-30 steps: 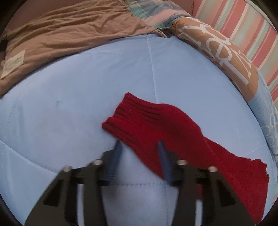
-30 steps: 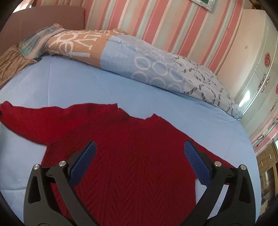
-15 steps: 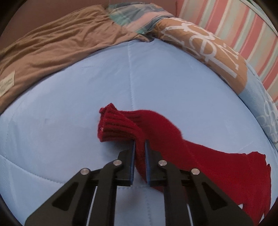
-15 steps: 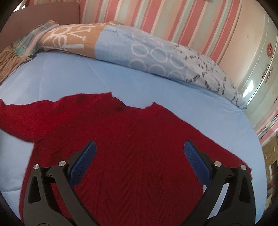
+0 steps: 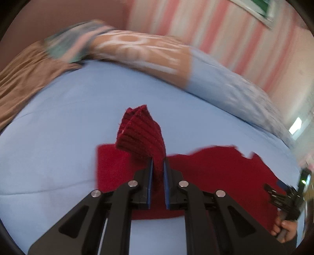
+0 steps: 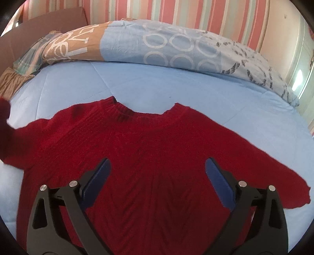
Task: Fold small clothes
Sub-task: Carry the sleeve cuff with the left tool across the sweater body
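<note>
We see a red sweater (image 6: 157,157) lying flat on the bed (image 6: 137,86), its neckline toward the quilt (image 6: 176,51) that is bunched along the bed's far edge. Our left tongs (image 5: 157,166) are clamped tight on the sweater's left cuff (image 5: 140,133), which stands up above the sweater, ribbed end pointing away from the camera. Under the cuff, part of the sleeve lies doubled on the bed, beside the sweater's body (image 5: 225,170). Much of the left view is blurred.

Our right tongs (image 6: 157,172) hang spread wide over the middle of the sweater, gripping nothing; we cannot tell whether the blue pads (image 6: 219,182) touch the knit. The right sleeve (image 6: 274,172) lies stretched out flat from the sweater. In the left view the right tongs (image 5: 282,198) and the hand (image 5: 282,229) holding them show at the sweater's far side.

A brown cloth (image 5: 29,78) lies on the bed beyond the sweater's left side, next to the quilt. A striped wall (image 6: 176,11) rises behind the quilt.
</note>
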Motion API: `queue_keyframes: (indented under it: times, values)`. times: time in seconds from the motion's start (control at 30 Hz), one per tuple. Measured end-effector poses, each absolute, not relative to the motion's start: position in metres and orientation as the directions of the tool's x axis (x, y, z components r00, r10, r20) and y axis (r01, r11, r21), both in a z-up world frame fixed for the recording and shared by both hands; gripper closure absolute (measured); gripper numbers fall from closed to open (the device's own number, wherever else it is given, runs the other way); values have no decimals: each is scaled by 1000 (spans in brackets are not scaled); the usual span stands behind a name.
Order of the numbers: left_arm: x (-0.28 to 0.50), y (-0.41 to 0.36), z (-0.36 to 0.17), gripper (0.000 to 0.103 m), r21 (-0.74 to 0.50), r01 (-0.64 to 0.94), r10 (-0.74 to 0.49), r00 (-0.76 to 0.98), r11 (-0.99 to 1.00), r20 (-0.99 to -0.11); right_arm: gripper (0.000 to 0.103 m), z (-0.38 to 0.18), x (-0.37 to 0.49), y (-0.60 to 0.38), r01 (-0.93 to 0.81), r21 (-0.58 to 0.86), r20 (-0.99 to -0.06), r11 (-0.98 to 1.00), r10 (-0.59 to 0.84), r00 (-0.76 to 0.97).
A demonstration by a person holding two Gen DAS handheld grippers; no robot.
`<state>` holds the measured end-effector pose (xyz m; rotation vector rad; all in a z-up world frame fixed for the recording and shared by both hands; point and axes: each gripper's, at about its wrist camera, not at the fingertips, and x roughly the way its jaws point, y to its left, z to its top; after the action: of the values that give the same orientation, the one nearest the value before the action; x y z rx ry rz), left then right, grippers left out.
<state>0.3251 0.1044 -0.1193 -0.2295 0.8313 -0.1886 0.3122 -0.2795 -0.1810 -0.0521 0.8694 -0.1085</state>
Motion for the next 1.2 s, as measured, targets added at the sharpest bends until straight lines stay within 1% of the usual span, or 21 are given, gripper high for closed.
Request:
queue_keyframes:
  times: [0.07,0.17,0.3,0.4,0.5,0.6,0.67,0.77,0.83,0.9,0.97,1.0,1.1,1.2]
  values:
    - [326,63,-118,93,-309,141,-326,631,941,-704,7,-177,306,-287,78,-85,-753,993,-115,648]
    - [331,4,-124,93,-397,211,-444,551,893,-707,7,-170,296,-306,112,-74,-747,991,-130,653]
    - [332,-83,-136,93,-440,293,-529,463,849,-711,7,-167,284,-333,165,-65,-752,984,-157,640]
    - [333,-128,-149,93,-422,323,-528,419,847,-739,7,-170,274,-355,206,-83,-761,975,-195,618]
    - [330,-169,-172,93,-339,338,-457,377,878,-806,7,-175,264,-375,248,-68,-776,966,-208,595]
    - [327,-179,-189,86,-245,348,-373,368,905,-852,7,-180,256,-386,266,-61,-784,962,-211,583]
    - [319,-179,-195,74,-183,348,-317,382,919,-868,7,-183,253,-388,268,-63,-788,962,-212,577]
    - [311,-167,-191,73,-146,348,-290,409,926,-865,9,-187,253,-384,261,-56,-796,964,-201,571]
    - [299,-156,-187,73,-116,349,-271,436,930,-858,14,-190,255,-377,239,-30,-807,971,-165,567]
    - [285,-136,-182,72,-104,346,-263,452,932,-852,16,-193,257,-367,213,-4,-815,977,-127,566]
    - [280,-123,-180,63,-103,333,-258,463,937,-848,17,-194,258,-353,181,22,-819,983,-86,567]
    - [281,-114,-182,62,-101,315,-246,463,944,-852,17,-194,258,-347,167,39,-821,985,-63,567]
    - [282,-95,-191,62,-117,287,-242,449,951,-860,26,-193,262,-325,114,94,-820,989,12,572]
    - [280,-82,-195,62,-109,251,-214,442,962,-871,29,-192,267,-303,63,130,-818,990,71,571]
